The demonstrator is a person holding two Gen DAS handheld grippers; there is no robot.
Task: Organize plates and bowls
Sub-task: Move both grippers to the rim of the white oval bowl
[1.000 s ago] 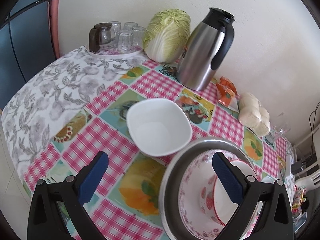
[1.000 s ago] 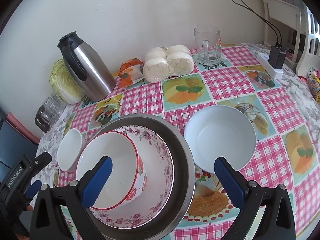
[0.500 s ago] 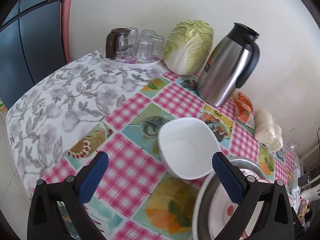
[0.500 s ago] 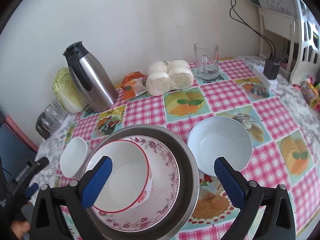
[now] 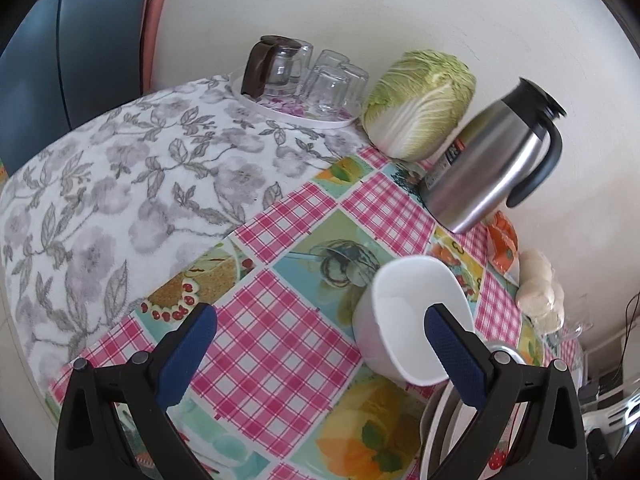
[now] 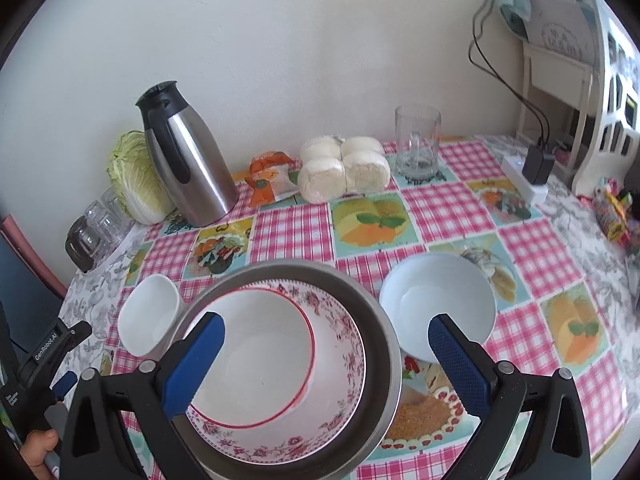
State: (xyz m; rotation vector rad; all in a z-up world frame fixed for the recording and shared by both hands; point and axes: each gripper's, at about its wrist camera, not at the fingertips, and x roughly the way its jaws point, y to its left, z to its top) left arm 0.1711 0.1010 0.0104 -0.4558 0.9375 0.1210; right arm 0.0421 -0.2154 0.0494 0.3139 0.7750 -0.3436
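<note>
**Steel basin holds the stack; both grippers have pulled back**

Checked pink cloth covers the bench (image 6: 448, 208), and near its front edge sits the large stainless-steel basin (image 6: 384, 344). Inside it lies the wide floral-rimmed plate (image 6: 344, 392), and on the plate rests the red-rimmed white bowl (image 6: 260, 356), leaning toward the left.

Just right of the basin stands the pale blue round bowl (image 6: 436, 304), apart from the stack. Touching or nearly touching the basin's left side is the small square white bowl (image 5: 408, 320), empty and upright.

Compared with a second ago, the right gripper (image 6: 326, 364) has risen and drawn back, so more wall and bench show beyond the basin. The left gripper (image 5: 320, 352) has swung left and away: the basin, formerly between its fingers, now shows only at the view's lower right edge, and the small white bowl lies by its right finger.

Both grippers have their blue-padded fingers spread wide, holding nothing. Judging by this, two bowls remain outside the stack, and neither is being reached for yet.
</note>
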